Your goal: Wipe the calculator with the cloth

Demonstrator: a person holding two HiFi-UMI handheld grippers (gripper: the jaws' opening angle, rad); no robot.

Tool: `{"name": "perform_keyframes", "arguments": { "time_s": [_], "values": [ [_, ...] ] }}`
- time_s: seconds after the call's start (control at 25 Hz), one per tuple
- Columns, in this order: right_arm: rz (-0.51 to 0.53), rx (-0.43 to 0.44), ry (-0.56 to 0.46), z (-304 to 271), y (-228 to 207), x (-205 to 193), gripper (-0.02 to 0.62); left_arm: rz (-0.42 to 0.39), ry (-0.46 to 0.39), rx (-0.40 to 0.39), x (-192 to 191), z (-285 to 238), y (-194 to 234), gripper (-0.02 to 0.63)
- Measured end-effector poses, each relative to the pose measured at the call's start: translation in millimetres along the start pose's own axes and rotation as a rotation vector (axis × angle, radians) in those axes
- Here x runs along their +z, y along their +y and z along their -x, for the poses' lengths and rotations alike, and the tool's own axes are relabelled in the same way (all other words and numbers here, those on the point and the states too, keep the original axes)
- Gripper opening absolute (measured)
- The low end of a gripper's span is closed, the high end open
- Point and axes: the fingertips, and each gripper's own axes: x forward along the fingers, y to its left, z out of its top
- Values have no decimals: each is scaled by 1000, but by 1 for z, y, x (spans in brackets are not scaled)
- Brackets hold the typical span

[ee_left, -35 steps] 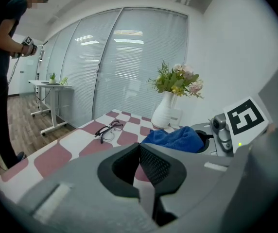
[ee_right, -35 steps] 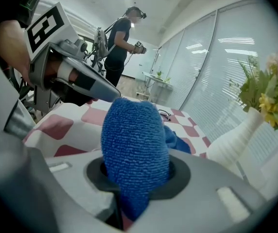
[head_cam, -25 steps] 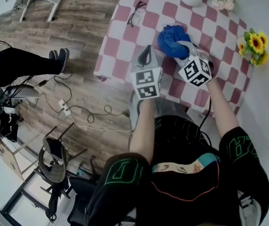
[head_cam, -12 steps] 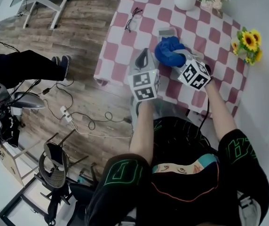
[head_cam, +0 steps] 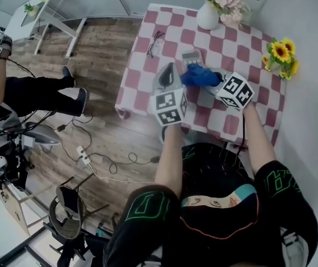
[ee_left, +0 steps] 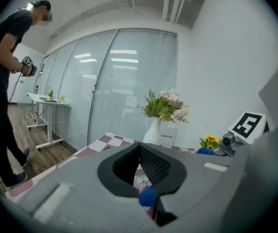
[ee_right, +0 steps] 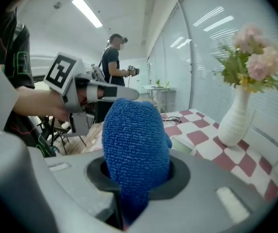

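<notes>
A grey calculator [head_cam: 191, 58] lies on the red-and-white checked table [head_cam: 225, 46]. Its near end is covered by the blue cloth [head_cam: 200, 75]. My right gripper [head_cam: 217, 81] is shut on that cloth, which bulges up out of the jaws in the right gripper view [ee_right: 134, 135]. A corner of the calculator [ee_right: 187, 145] shows beside it. My left gripper [head_cam: 169, 71] hovers at the calculator's left side with its jaws closed and nothing held. In the left gripper view, behind the closed jaws [ee_left: 139, 147], some pale keys [ee_left: 140, 180] and a bit of blue cloth [ee_left: 147, 196] peek out.
Spectacles [head_cam: 154, 42] lie at the table's left edge. A white vase of pink flowers [head_cam: 208, 16] stands at the back, and sunflowers [head_cam: 279, 54] at the right edge. A person [head_cam: 31, 93] stands on the wooden floor to the left, among cables and a chair [head_cam: 69, 204].
The cloth, held by the right gripper, has slid back toward me and uncovered the calculator's far end. The left gripper has stayed beside it. The head camera has tilted.
</notes>
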Motion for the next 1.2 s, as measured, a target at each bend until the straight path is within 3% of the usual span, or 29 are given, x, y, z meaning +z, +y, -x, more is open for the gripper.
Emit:
{"name": "perform_keyframes", "arguments": {
  "time_s": [0.36,0.6,0.84,1.2],
  "values": [
    [-189,-259,-379,77,-64,86,104,-40,-130,-47,63,-1,-16,9],
    [-360,-522,-543,139,-108,113,104,-79,-219,-62,117,-5,-27,10],
    [-365,-667,-591,183,-126,116,104,-123,-251,-73,141,-15,-35,9],
    [-351,-739,-620,211,-140,114,104,-175,-267,-131,155,-32,-59,9]
  ]
}}
